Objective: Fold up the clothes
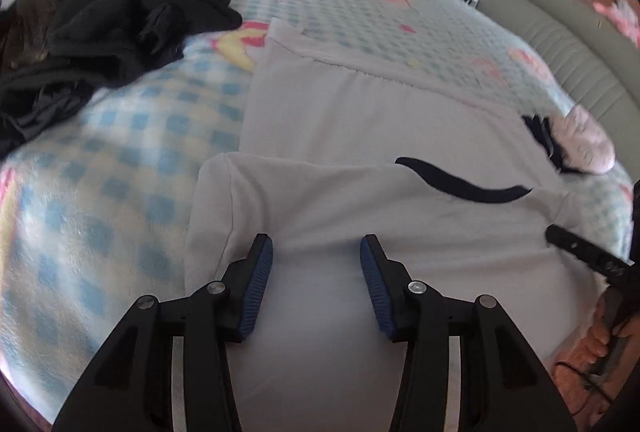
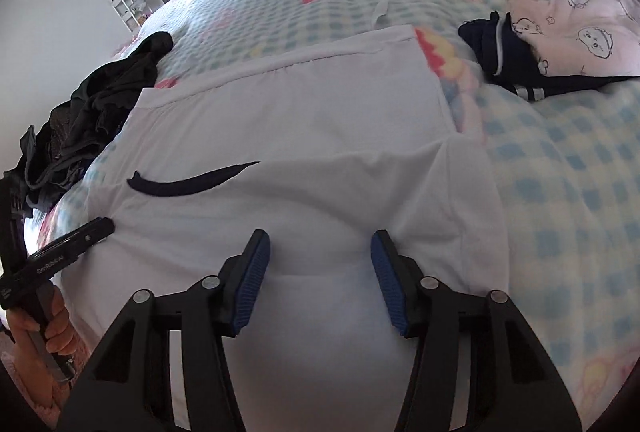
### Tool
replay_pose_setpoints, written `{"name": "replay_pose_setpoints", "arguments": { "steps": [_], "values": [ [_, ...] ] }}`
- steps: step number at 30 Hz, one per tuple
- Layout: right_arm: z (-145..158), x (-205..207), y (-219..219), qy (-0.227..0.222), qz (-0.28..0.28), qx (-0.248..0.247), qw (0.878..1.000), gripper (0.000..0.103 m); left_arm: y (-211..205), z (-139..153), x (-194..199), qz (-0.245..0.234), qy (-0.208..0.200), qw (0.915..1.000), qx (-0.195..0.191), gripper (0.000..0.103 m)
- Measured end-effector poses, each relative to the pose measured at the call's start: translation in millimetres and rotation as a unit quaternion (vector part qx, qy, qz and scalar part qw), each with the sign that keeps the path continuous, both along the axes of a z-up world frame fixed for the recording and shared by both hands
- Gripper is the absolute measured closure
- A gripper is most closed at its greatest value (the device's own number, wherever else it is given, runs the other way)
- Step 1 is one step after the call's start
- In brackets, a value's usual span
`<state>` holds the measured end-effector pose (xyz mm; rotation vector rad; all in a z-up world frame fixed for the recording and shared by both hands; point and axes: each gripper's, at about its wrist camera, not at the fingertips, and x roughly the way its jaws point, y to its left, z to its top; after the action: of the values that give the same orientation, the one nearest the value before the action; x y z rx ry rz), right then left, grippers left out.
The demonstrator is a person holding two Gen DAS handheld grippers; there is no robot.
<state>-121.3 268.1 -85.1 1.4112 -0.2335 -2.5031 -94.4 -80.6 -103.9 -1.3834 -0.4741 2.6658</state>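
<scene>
Each gripper, the left gripper (image 1: 316,260) and the right gripper (image 2: 320,256), was a black angular frame with linked arms pinned by round silver screws. The fingers (image 1: 256,292) carried ribbed blue pads, with pale slots running down the frame. Seen from the right wrist, the left gripper's black body bore small white lettering, too blurred to read.

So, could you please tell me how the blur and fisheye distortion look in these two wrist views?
Left wrist view: strong barrel bulge, the checked blanket smeared at left, the left gripper sharp. Right wrist view: the same bulge, blanket blurred at right, the white shirt brightly lit and low in detail, the right gripper crisp.
</scene>
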Motion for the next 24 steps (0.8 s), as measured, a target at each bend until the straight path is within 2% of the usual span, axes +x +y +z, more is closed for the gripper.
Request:
{"name": "replay_pose_setpoints", "arguments": {
  "steps": [1, 4, 5, 7, 11, 12, 14, 15, 16, 17, 18, 20, 21, 22, 24],
  "values": [
    [1, -1, 7, 0.002, -0.009, -0.006, 1.0, 0.056, -7, 3, 2, 0.008, 0.008, 0.9998, 0.015, 0.055],
    [14, 5, 31, 0.007, -0.042, -0.039, 0.998, 0.055, -14, 16, 10, 0.015, 0.042, 0.9989, 0.018, 0.055],
    [19, 7, 36, 0.009, -0.049, -0.046, 0.998, 0.049, -12, 20, 11, 0.002, 0.052, 0.9982, 0.029, 0.055],
    [30, 6, 30, 0.016, -0.036, -0.041, 0.998, 0.044, 0, 26, 7, -0.028, 0.059, 0.9972, 0.037, 0.055],
    [36, -14, 6, -0.007, -0.007, -0.049, 0.999, 0.044, 45, 27, -23, -0.068, 0.021, 0.9971, -0.028, 0.055],
    [32, -21, 8, -0.021, -0.013, -0.058, 0.998, 0.044, 52, 24, -28, -0.068, 0.019, 0.9967, -0.04, 0.055],
    [25, -35, 11, -0.049, -0.026, -0.075, 0.996, 0.044, 51, 12, -39, -0.046, -0.016, 0.9971, -0.059, 0.055],
    [21, -42, 12, -0.063, -0.032, -0.084, 0.994, 0.047, 46, 6, -45, -0.031, -0.044, 0.9968, -0.06, 0.055],
    [18, -49, 13, -0.077, -0.038, -0.093, 0.992, 0.063, 35, 9, -49, -0.023, -0.059, 0.9969, -0.047, 0.057],
    [14, -56, 15, -0.092, -0.045, -0.101, 0.99, 0.064, 24, 19, -53, -0.023, -0.055, 0.9978, -0.03, 0.057],
    [21, -61, 18, -0.083, -0.045, -0.112, 0.989, 0.062, 12, 30, -57, -0.023, -0.05, 0.9984, -0.012, 0.055],
    [68, -65, 30, -0.001, -0.031, -0.125, 0.992, 0.025, -10, 49, -68, -0.022, -0.035, 0.9991, 0.012, 0.052],
    [83, -72, 31, 0.018, -0.032, -0.101, 0.994, 0.017, -19, 57, -79, -0.02, -0.019, 0.9996, 0.006, 0.046],
    [90, -81, 32, 0.023, -0.029, -0.081, 0.996, 0.016, -28, 59, -92, -0.016, -0.014, 0.9997, 0.006, 0.043],
    [89, -104, 31, 0.014, -0.023, -0.054, 0.998, 0.016, -42, 50, -120, -0.004, -0.029, 0.9995, 0.014, 0.043]
  ]
}}
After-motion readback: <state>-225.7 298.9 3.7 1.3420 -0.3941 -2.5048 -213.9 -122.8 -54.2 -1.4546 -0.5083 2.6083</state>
